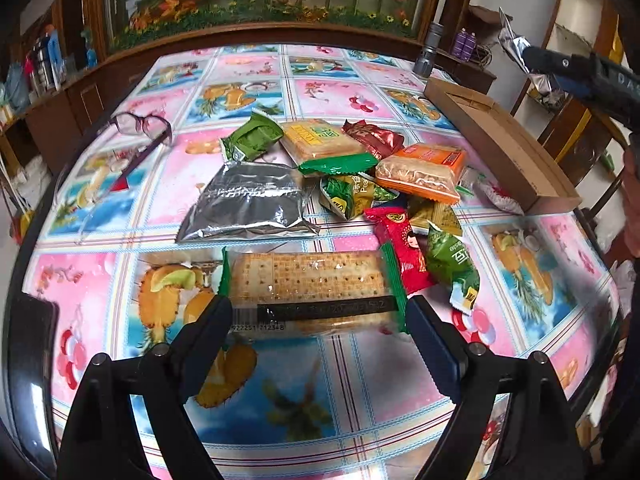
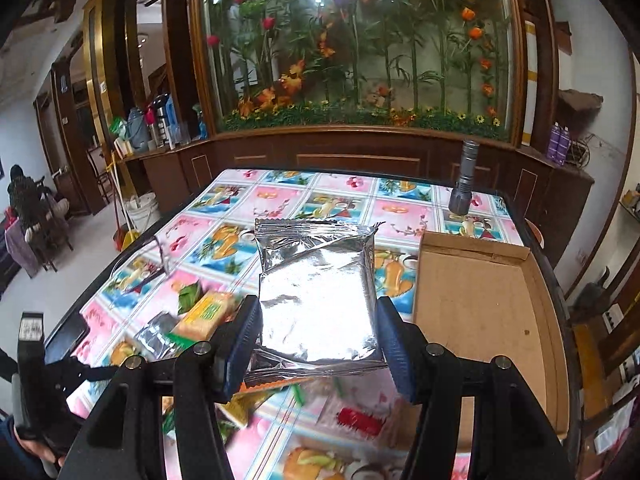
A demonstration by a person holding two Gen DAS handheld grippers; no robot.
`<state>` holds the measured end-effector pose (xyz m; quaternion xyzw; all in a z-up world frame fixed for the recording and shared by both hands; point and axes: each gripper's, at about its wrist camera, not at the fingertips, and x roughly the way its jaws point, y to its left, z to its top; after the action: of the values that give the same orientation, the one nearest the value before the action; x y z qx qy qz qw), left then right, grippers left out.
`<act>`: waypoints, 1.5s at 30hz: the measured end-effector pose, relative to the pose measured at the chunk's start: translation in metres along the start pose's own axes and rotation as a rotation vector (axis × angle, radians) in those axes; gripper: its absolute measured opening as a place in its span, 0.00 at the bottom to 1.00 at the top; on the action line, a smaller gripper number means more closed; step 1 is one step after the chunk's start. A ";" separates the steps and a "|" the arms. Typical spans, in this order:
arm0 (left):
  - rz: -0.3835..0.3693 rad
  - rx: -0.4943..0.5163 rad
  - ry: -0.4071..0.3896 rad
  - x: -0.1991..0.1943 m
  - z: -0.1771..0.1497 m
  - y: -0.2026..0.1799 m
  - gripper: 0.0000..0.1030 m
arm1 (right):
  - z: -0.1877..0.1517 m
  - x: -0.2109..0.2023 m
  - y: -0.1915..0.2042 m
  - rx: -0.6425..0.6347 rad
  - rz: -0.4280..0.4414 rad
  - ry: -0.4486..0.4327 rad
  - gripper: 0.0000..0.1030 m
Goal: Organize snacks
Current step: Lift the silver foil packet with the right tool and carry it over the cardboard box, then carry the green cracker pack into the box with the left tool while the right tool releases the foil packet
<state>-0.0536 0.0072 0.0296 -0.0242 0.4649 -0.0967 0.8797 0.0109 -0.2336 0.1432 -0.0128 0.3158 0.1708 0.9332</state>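
My left gripper [image 1: 318,312] is shut on a long clear pack of crackers [image 1: 308,280] with green ends, one pad on each end, low over the table's near side. My right gripper [image 2: 318,320] is shut on a silver foil pouch [image 2: 316,280] and holds it up in the air, left of the open cardboard box [image 2: 480,300]. In the left wrist view the right gripper [image 1: 536,58] hangs with that pouch [image 1: 514,46] at the upper right, above the box [image 1: 500,140]. A pile of snack packs [image 1: 360,160] lies mid-table, with a second silver pouch [image 1: 248,204].
A floral plastic cloth covers the table [image 1: 280,380]. Purple glasses [image 1: 140,124] lie at its left side. A metal flashlight [image 2: 464,180] stands at the far right corner. A wooden cabinet with a plant display runs behind. A seated person [image 2: 24,204] is far left.
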 end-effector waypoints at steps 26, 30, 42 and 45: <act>-0.006 0.399 0.124 -0.013 -0.027 -0.023 0.88 | -0.022 0.059 -0.115 0.273 0.075 0.071 0.60; 0.024 0.377 0.103 -0.003 -0.010 -0.021 0.88 | -0.022 0.058 -0.119 0.287 0.068 0.069 0.60; 0.037 0.221 0.084 0.009 -0.019 -0.040 0.45 | -0.032 0.065 -0.172 0.402 -0.041 0.095 0.60; 0.051 0.170 0.066 0.006 -0.024 -0.046 0.45 | -0.038 0.077 -0.173 0.415 -0.050 0.141 0.60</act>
<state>-0.0768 -0.0380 0.0168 0.0654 0.4842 -0.1143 0.8650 0.1026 -0.3779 0.0526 0.1599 0.4082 0.0775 0.8955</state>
